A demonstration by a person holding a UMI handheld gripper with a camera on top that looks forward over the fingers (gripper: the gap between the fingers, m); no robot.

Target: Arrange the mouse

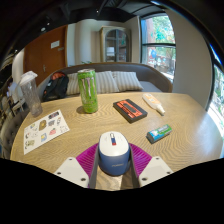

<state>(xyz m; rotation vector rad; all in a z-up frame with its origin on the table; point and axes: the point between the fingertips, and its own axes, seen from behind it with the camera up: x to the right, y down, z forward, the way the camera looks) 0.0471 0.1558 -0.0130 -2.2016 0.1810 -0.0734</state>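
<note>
My claw (113, 166) sits low over a round wooden table (185, 135), and the mouse (113, 151) lies right between my two fingers, its white back and grey-blue nose pointing away from me. My purple pads (86, 156) flank it on either side. The fingers are spread about as wide as the mouse itself, and I cannot tell whether the pads actually press on its flanks or merely stand beside it; the mouse's body covers the inner faces where contact would show. Its underside and rear end are cut off below, so I also cannot say whether it rests on the table or is lifted.

Beyond the mouse, near the middle of the table, stands a green can (88, 91), upright, its lettering too small to read. To the right of it lies a black and red flat box (130, 109), then a pale elongated object (154, 102) that I cannot identify. Nearer my right finger lies a small teal packet (159, 132). On the left, a printed sheet (45, 130) with small pictures lies flat, and a clear plastic jug (29, 95) stands behind it. Past the table is a sofa with striped cushions (118, 80).
</note>
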